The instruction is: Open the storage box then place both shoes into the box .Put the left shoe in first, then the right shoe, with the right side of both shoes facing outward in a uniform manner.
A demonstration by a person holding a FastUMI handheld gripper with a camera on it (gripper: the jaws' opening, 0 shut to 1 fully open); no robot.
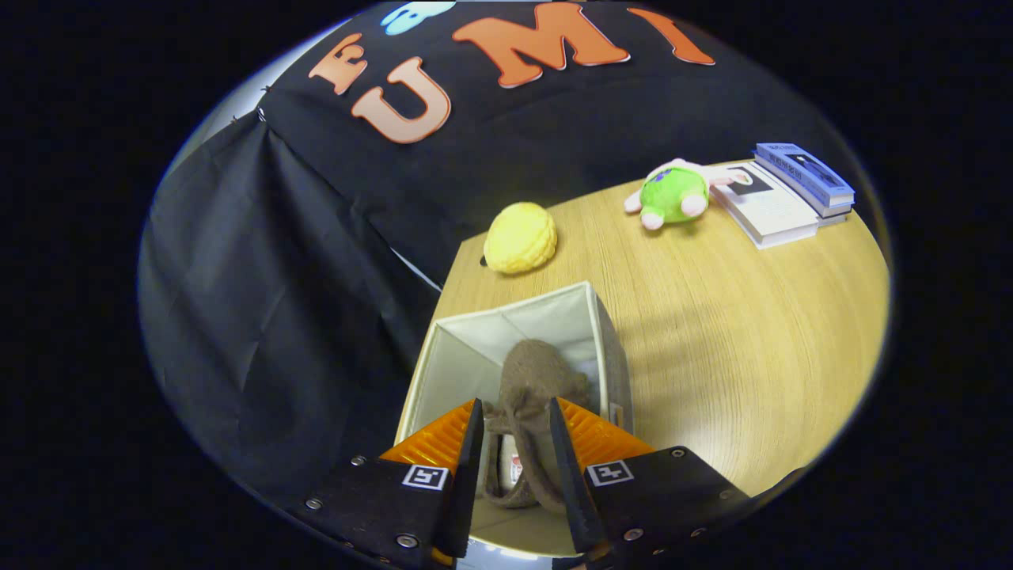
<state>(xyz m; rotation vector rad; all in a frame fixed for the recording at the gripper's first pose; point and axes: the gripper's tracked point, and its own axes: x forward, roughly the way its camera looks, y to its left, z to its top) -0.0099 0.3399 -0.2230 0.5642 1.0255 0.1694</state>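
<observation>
A brown fuzzy shoe hangs between my fingers, its toe pointing away from me and down into the open storage box. The box is pale fabric with grey outer walls and stands on the wooden table near its left edge. My gripper is shut on the shoe's collar, with a loose lace dangling between the fingers. The box's floor under the shoe is mostly hidden, so I cannot tell whether another shoe lies inside.
Beyond the box a yellow knitted ball rests near the table's far left corner. A green and pink plush toy and a stack of books lie at the far right. Black cloth hangs left of the table.
</observation>
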